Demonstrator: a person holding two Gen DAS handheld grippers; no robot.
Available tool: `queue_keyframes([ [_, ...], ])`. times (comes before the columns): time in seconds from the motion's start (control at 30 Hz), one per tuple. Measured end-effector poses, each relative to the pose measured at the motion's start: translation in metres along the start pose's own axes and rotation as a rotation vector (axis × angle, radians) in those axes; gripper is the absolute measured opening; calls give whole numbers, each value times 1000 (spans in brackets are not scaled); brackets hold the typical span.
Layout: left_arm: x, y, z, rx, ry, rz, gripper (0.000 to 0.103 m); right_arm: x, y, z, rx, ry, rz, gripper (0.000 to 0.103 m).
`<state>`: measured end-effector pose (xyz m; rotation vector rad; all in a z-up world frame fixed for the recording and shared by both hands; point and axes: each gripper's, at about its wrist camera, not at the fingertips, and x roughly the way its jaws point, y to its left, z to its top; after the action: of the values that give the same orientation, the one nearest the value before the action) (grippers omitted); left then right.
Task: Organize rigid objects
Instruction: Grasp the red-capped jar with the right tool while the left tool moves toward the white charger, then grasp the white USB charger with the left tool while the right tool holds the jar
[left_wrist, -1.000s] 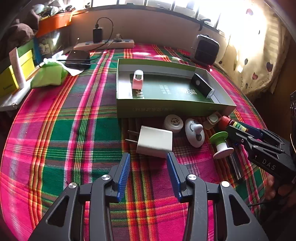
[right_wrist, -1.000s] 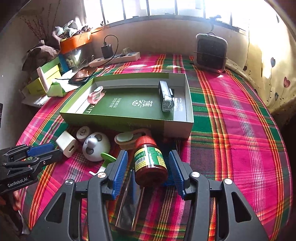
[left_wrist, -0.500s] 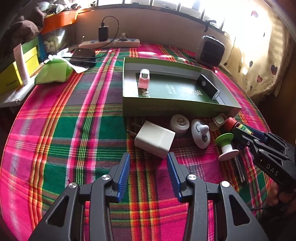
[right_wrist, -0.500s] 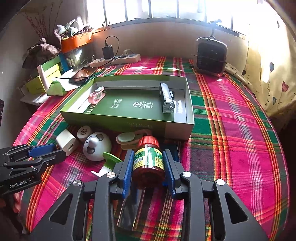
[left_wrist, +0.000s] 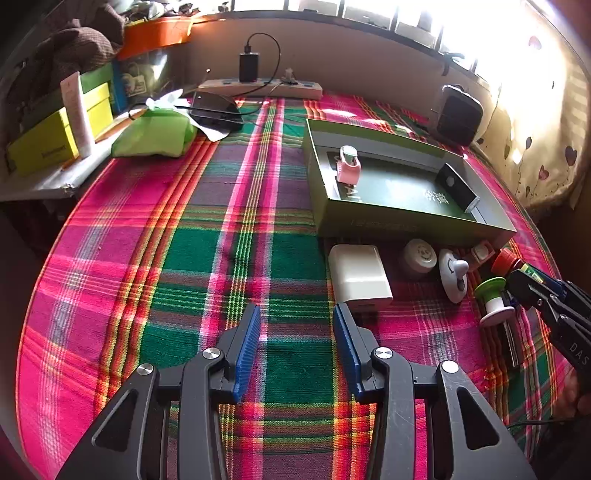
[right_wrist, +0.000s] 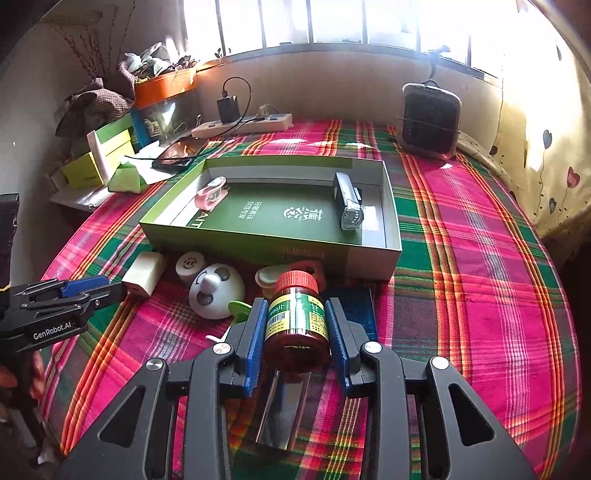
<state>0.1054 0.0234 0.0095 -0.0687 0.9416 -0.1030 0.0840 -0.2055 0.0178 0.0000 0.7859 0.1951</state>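
My right gripper (right_wrist: 295, 301) is shut on a brown pill bottle (right_wrist: 297, 325) with a red cap, its blue pads pressed on both sides. The bottle sits just in front of the open green box (right_wrist: 258, 247), which holds a pink clip (right_wrist: 212, 194) and a black torch (right_wrist: 347, 201). My left gripper (left_wrist: 296, 308) stands open over the plaid cloth with nothing between its fingers. A white charger (left_wrist: 358, 275) lies just beyond its right finger. A small white jar (left_wrist: 419, 254), a white panda-faced piece (left_wrist: 454, 275) and a green-topped spool (left_wrist: 493, 301) lie along the box front.
A power strip (left_wrist: 258, 86), a dark phone (left_wrist: 216, 109) and a green tissue pack (left_wrist: 155, 134) lie at the back left. A small black heater (right_wrist: 430, 120) stands at the back right. A shiny flat strip (right_wrist: 284, 410) lies under my right gripper.
My right jaws closed onto the pill bottle a second ago and have held it since. My left gripper slid left, so the charger now lies off its right finger.
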Motion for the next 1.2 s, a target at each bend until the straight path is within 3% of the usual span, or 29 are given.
queue_keyframes([
  [0.37, -6, -11, 2, 22, -19, -84, 40, -16, 7, 1, 9, -51, 32, 34],
  [0.8, 2, -34, 13, 57, -9, -109, 42, -15, 10, 0, 14, -56, 60, 34],
  [1.2, 21, -41, 19, 73, -4, -30, 42, -14, 10, -1, 15, -55, 78, 34],
])
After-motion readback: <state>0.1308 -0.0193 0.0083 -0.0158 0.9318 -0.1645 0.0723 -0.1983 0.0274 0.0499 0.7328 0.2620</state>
